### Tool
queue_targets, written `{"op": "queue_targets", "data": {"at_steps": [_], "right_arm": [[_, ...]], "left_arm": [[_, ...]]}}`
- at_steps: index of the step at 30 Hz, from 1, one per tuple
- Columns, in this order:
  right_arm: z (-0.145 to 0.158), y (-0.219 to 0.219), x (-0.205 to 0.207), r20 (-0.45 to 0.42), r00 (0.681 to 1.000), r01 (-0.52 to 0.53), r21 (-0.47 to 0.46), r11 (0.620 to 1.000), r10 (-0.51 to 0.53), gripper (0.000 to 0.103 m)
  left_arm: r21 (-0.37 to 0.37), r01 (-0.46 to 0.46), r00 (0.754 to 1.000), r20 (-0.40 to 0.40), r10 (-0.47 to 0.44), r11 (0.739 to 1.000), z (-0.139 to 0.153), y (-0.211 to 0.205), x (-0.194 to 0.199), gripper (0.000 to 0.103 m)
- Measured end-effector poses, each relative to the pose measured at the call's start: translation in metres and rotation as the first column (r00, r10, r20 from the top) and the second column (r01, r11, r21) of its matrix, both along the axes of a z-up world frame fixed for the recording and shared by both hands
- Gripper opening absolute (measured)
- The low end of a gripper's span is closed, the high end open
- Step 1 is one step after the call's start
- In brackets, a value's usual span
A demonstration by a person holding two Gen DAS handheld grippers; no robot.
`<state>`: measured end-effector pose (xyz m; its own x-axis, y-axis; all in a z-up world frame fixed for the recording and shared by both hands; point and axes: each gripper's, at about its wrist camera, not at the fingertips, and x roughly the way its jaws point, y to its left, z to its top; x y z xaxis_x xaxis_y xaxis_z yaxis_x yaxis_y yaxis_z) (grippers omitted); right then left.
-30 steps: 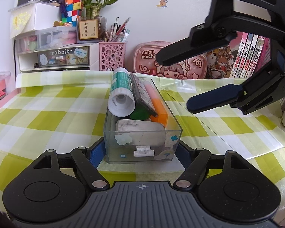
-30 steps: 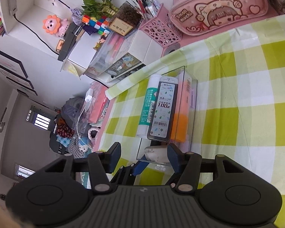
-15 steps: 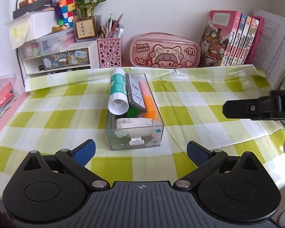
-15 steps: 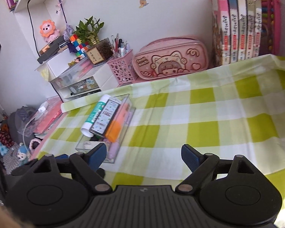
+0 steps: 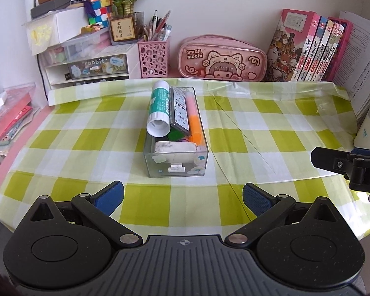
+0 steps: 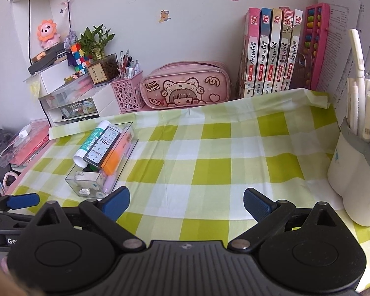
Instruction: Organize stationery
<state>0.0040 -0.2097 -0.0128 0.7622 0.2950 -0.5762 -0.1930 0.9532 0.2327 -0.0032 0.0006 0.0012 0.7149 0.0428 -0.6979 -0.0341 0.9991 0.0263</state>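
On the green-checked tablecloth [image 5: 246, 113] stands the clear organizer box [image 5: 176, 165], holding a glue stick [image 5: 159, 109], lead case [image 5: 179, 109] and eraser [image 5: 174, 147]. Left gripper [image 5: 182, 197]: spread wide, empty. Right gripper [image 6: 186, 203]: jaws opening, nothing between them.

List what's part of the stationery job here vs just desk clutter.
Job: clear box; in it glue stick, black refill case, orange highlighter, white eraser.

Clutter: pink pencil case, pink pen holder, book row, drawer unit, Rubik's cube.
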Motion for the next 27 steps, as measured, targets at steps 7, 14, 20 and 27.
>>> {"op": "queue_targets", "data": {"at_steps": [7, 14, 20, 27], "right_arm": [[-0.0035, 0.005, 0.0016, -0.018, 1.0, -0.012, -0.011, 1.0, 0.012, 0.101], [-0.0026, 0.0061, -0.0006, -0.013, 1.0, -0.022, -0.016, 1.0, 0.021, 0.101], [-0.0021, 0.007, -0.0012, -0.01, 1.0, -0.026, -0.017, 1.0, 0.026, 0.101], [-0.0026, 0.0065, -0.0007, -0.012, 1.0, -0.025, -0.015, 1.0, 0.025, 0.101]], "left_arm": [[-0.001, -0.003, 1.0, 0.009, 0.003, 1.0, 0.0018, 0.0009, -0.0003, 0.098], [-0.002, 0.016, 1.0, 0.026, -0.016, 1.0, 0.0051, -0.0019, -0.0041, 0.098], [-0.002, 0.018, 0.999, 0.031, -0.018, 1.0, 0.0055, -0.0024, -0.0051, 0.098], [-0.002, 0.021, 0.999, 0.031, -0.021, 1.0, 0.0058, -0.0026, -0.0049, 0.098]]}}
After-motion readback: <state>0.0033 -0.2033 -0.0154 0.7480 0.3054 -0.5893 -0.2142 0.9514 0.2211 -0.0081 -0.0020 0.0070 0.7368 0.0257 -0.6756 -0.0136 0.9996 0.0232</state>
